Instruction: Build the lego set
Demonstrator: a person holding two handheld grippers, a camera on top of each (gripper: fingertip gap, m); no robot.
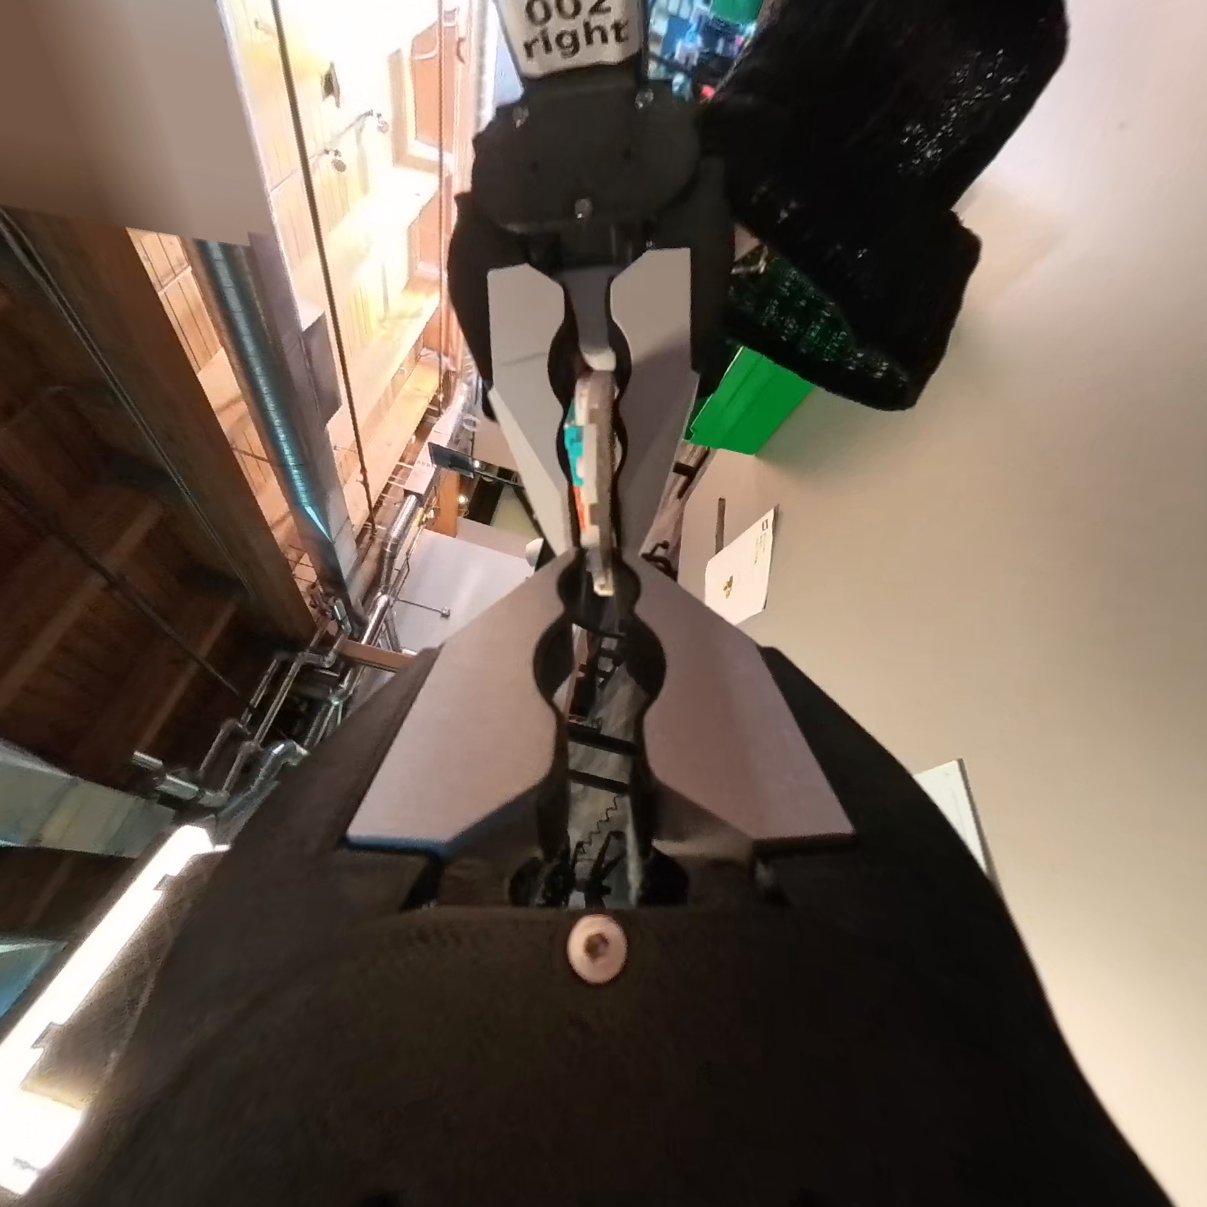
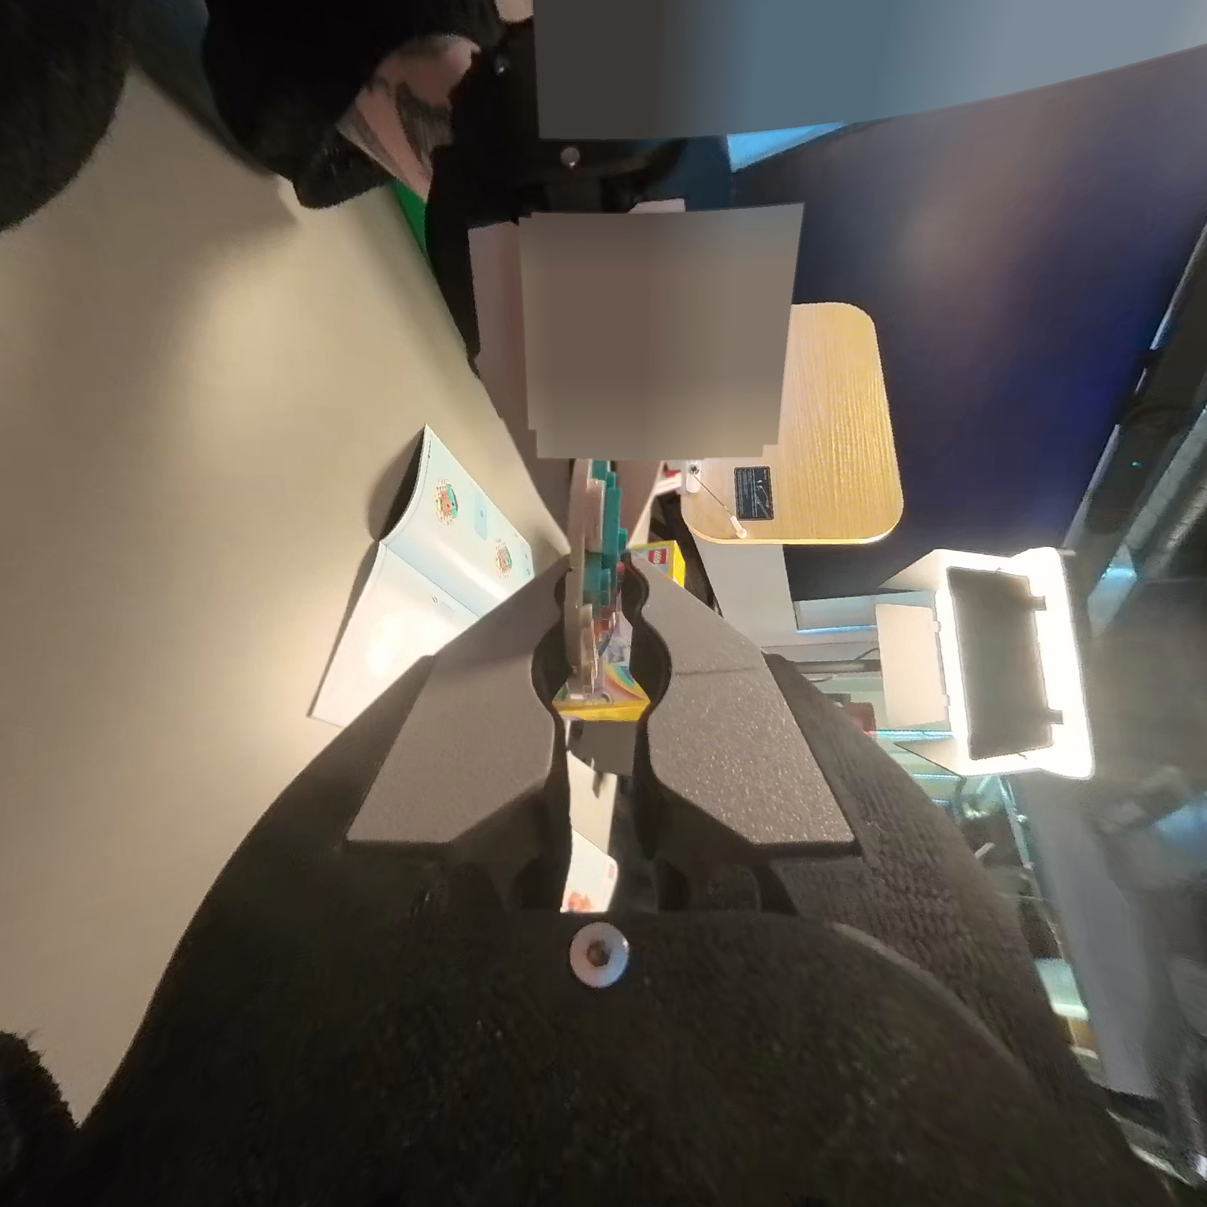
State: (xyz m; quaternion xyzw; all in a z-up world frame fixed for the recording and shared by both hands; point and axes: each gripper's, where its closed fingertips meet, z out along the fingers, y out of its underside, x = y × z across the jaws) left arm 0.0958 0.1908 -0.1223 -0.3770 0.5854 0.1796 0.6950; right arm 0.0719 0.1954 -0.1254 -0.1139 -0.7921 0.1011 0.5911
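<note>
Lego build edge-on, pinched between facing left hand-held gripper and right hand-held gripper, above table.

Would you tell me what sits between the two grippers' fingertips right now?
The flat lego build, grey with teal bricks, spans from the left gripper to the right gripper; the left wrist view shows it best.

My counter is a pale, matte beige surface, evenly lit with soft shadows. Beyond its edge I see a dark navy wall and a small light-wood table with rounded corners. A bright white open-lidded box glows near it. On my other side, wood panelling runs alongside a ribbed silver duct, metal pipes and a bright strip light.
</note>
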